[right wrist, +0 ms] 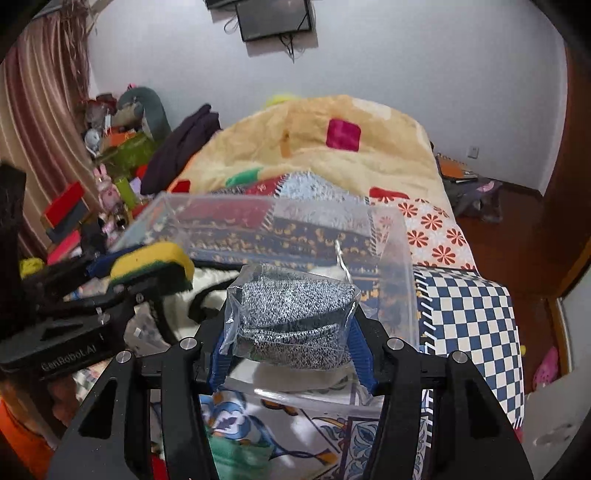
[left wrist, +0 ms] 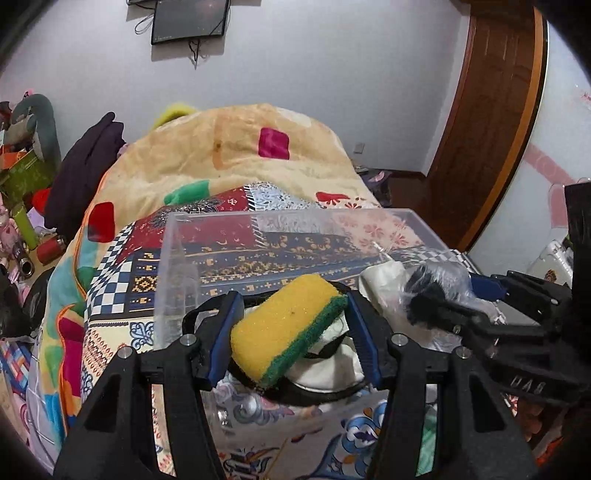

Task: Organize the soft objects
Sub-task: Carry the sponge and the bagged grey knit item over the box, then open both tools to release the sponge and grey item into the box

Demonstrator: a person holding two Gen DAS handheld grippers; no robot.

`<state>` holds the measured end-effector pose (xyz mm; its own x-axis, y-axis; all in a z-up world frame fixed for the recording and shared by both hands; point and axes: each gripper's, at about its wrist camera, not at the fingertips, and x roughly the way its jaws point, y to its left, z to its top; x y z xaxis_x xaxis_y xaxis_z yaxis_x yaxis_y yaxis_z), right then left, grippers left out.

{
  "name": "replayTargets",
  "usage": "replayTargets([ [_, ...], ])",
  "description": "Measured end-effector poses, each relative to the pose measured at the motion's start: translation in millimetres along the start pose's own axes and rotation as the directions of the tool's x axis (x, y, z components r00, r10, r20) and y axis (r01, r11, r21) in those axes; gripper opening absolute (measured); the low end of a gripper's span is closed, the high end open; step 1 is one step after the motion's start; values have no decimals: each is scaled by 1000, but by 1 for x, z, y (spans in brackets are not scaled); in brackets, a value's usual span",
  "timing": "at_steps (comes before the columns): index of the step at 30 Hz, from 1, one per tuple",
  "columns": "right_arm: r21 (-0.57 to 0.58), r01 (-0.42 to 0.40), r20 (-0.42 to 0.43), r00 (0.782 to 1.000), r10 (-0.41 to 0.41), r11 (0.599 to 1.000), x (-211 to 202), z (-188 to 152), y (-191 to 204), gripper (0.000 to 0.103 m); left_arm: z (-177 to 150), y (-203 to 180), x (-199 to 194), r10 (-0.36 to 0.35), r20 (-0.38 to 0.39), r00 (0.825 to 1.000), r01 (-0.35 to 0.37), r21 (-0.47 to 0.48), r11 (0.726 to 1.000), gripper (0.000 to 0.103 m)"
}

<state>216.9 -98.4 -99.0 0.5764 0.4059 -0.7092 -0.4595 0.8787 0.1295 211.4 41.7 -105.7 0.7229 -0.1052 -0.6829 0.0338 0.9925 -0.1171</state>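
Clear plastic forms the storage bin (left wrist: 173, 266) that is set on the bed's patterned quilt (left wrist: 118, 266), its walls transparent enough for the quilt to be read through them. Inside the bin a white fabric item with a black strap (left wrist: 332, 354) is seen lying on the bottom. A yellow sponge with a green scouring layer (left wrist: 284, 328) is held over the near part of the bin, tilted, and is clenched between the blue pads of the left tool (left wrist: 291, 332); from the right wrist view the same sponge (right wrist: 155, 264) is seen at the left, above the bin's near left corner. A speckled grey knitted item sealed in a clear bag (right wrist: 295, 321) is gripped by the right tool (right wrist: 291, 350), whose pads are pressed against both sides of the bag, and it is held above the near rim of the bin (right wrist: 391, 236), just beside the sponge. In the left wrist view that bagged item (left wrist: 436, 284) is seen at the right, over the bin's right side. Behind the bin a cream blanket with coloured patches (left wrist: 236, 147) is heaped on the bed. A dark screen (right wrist: 275, 16) is mounted on the far wall.
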Motion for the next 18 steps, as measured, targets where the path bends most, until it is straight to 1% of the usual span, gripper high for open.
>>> replayTargets([
  [2,-25,23,-12,1000,-24,999,3,-2,3,54,0,-1,5,5,-11,1000,-5,4,1000,64],
  [4,-41,29,-15,999,-30,999,1,-4,5,63,0,-2,6,10,-9,1000,-10,8,1000,72],
  [5,-45,27,-12,1000,-27,999,-2,-5,4,66,-1,-3,4,11,-5,1000,-11,12,1000,73],
  [7,-51,21,1,1000,-21,998,-10,-5,2,75,-1,-4,-2,14,9,1000,-14,19,1000,80],
  [11,-57,7,41,999,-5,998,-33,-6,-2,79,-2,-6,-22,12,45,999,-13,34,999,80],
  [14,-48,-7,82,997,11,999,-56,-5,-5,81,-4,-7,-45,24,88,996,-28,49,998,82],
  [15,-46,-14,99,995,18,999,-66,-5,-5,82,-5,-8,-55,27,103,994,-33,52,998,87],
  [16,-47,-17,119,993,22,999,-77,-6,-4,83,-8,-9,-64,31,122,992,-37,53,998,94],
  [18,-62,-15,147,989,24,998,-91,-7,1,84,-14,-11,-81,39,153,987,-47,55,997,98],
])
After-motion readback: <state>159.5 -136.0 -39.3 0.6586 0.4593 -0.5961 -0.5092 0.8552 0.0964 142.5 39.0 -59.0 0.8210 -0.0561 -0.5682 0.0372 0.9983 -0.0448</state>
